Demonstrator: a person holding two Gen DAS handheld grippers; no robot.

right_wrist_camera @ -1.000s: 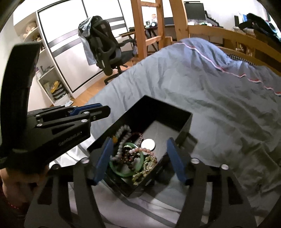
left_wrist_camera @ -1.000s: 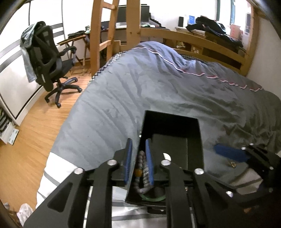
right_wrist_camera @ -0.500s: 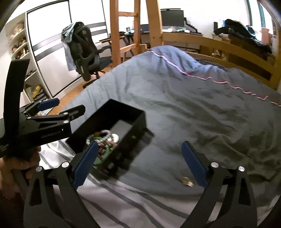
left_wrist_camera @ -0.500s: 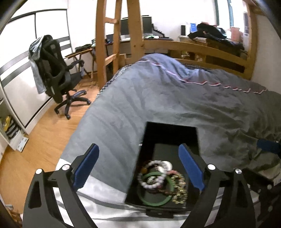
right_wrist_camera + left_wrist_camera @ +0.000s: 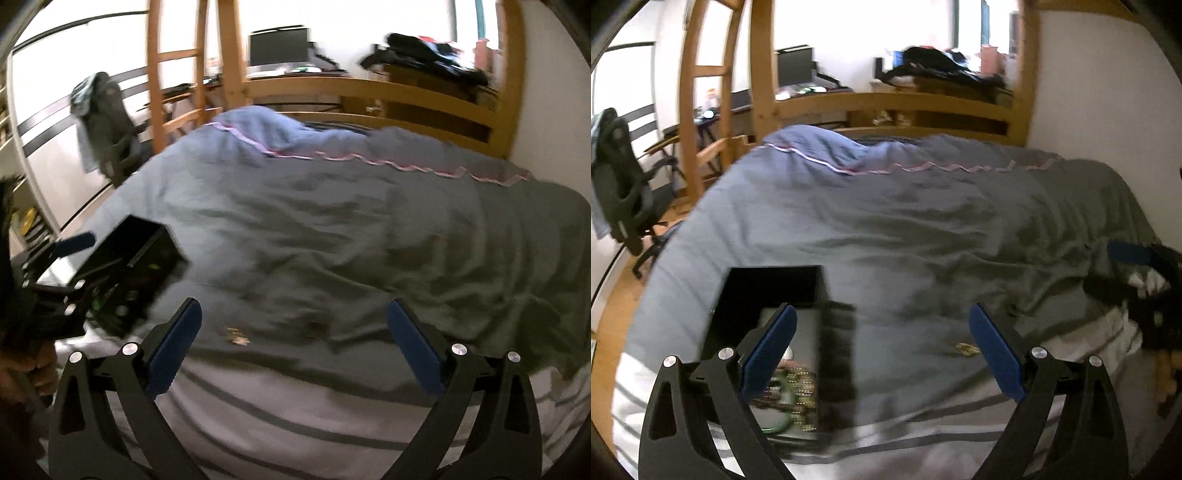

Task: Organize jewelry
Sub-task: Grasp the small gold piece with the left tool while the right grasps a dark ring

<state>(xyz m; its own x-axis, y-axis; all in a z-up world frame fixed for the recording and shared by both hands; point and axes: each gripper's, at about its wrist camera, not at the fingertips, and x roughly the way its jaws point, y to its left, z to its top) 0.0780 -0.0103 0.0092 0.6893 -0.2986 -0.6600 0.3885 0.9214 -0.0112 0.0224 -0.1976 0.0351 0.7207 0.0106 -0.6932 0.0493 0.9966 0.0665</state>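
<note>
Black jewelry box [image 5: 775, 291], open-topped, rectangular w/ tall dark walls, sits on the bed [image 5: 905, 229] at approx 8 o'clock in left wrist view. Inside its near end: green bangle [image 5: 785, 402] lying flat over a heap of gold-tone bead strands [image 5: 801, 391]; a pale round piece beside them, too blurred to ID. Far end of the interior looks bare and dark.

Box long axis runs near-to-far in left wrist view, approx 6-to-12 o'clock, short wall facing camera. In right wrist view the box [image 5: 140, 258] sits at 9 o'clock, long axis angled toward approx 1 o'clock.

Small gold item [image 5: 964, 349] lies loose on the grey duvet, well apart from the box, just beside the inner face of the left tool's right finger, at approx 4 o'clock. Right wrist view shows it [image 5: 236, 338] at approx 7 o'clock, near the left finger. Shape not readable; could be earring or chain, can't tell.

Left tool [image 5: 882, 350]: blue pads spread wide, nothing between them; its left finger overlaps the box and covers part of the contents. Right tool [image 5: 295, 350]: also spread wide, holding nothing, over duvet.

Both views motion-blurred. Left tool body hides the box's left side in right wrist view. Right tool is cut off at 3 o'clock edge of left wrist view.
</note>
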